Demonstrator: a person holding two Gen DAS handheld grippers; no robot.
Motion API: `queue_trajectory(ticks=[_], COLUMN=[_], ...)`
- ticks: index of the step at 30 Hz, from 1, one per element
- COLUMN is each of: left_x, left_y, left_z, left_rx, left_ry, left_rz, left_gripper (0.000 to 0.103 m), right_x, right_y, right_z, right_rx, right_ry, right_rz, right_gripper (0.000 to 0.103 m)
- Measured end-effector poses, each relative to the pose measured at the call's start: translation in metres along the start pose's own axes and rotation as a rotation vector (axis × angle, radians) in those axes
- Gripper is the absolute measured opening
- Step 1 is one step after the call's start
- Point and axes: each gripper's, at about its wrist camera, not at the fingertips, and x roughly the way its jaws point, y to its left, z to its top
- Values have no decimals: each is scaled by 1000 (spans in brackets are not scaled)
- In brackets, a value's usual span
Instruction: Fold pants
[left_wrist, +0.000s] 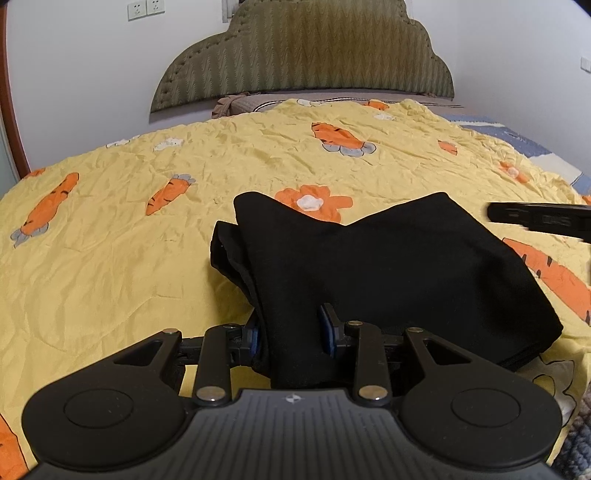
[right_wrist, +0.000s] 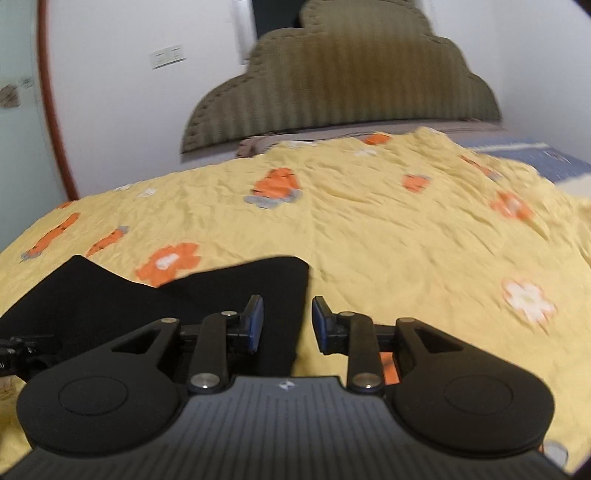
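Note:
The black pants (left_wrist: 388, 266) lie folded in a thick stack on the yellow carrot-print bedspread (left_wrist: 110, 258). My left gripper (left_wrist: 291, 332) has its blue pads either side of the near left fold of the pants, and cloth fills the gap between the jaws. In the right wrist view the pants (right_wrist: 177, 302) lie at lower left. My right gripper (right_wrist: 288, 323) is open over the pants' right edge, with nothing between its jaws. The right gripper's tip also shows in the left wrist view (left_wrist: 539, 218), at the right edge, above the bed.
A padded olive headboard (left_wrist: 303, 51) stands against the white wall at the far end. A blue and white sheet (left_wrist: 524, 144) shows at the bed's far right. A grey carpet (left_wrist: 580, 443) lies beyond the bed's near right edge.

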Motion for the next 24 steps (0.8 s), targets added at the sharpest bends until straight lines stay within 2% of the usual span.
queue_trajectory(ticks=[3, 6, 8, 9, 11, 13, 15, 17, 20, 22, 24], left_x=[0, 0, 0, 0, 1, 2, 1, 0, -4, -9, -15], left_y=[3, 5, 8, 10, 15, 19, 21, 23, 30, 37, 43], left_z=[-1, -3, -4, -4, -5, -5, -6, -7, -9, -10, -11], left_rx=[-13, -15, -20, -25, -43, -59, -59, -54, -58, -54, -30], left_ry=[7, 12, 20, 22, 30, 35, 40, 40, 46, 42, 7], left_rz=[-2, -9, -22, -30, -46, -62, -73, -76, -73, -36, 65], left_gripper=[30, 30, 30, 30, 30, 30, 30, 31, 34, 34, 34], right_x=[27, 70, 100, 102, 96, 74, 52, 37, 22, 17, 8], right_y=[11, 9, 2, 2, 9, 24, 42, 60, 96, 120, 143], right_z=[13, 22, 20, 20, 24, 23, 17, 8, -12, -28, -41], right_rx=[-40, -1, 6, -13, -47, -133, -196, -242, -352, -418, -513], right_ry=[49, 159, 244, 232, 239, 182, 148, 144, 148, 165, 140], right_rz=[56, 129, 122, 124, 81, 20, 66, 138, 197, 244, 250], right_gripper=[28, 27, 33, 33, 35, 38, 41, 47, 54, 54, 54])
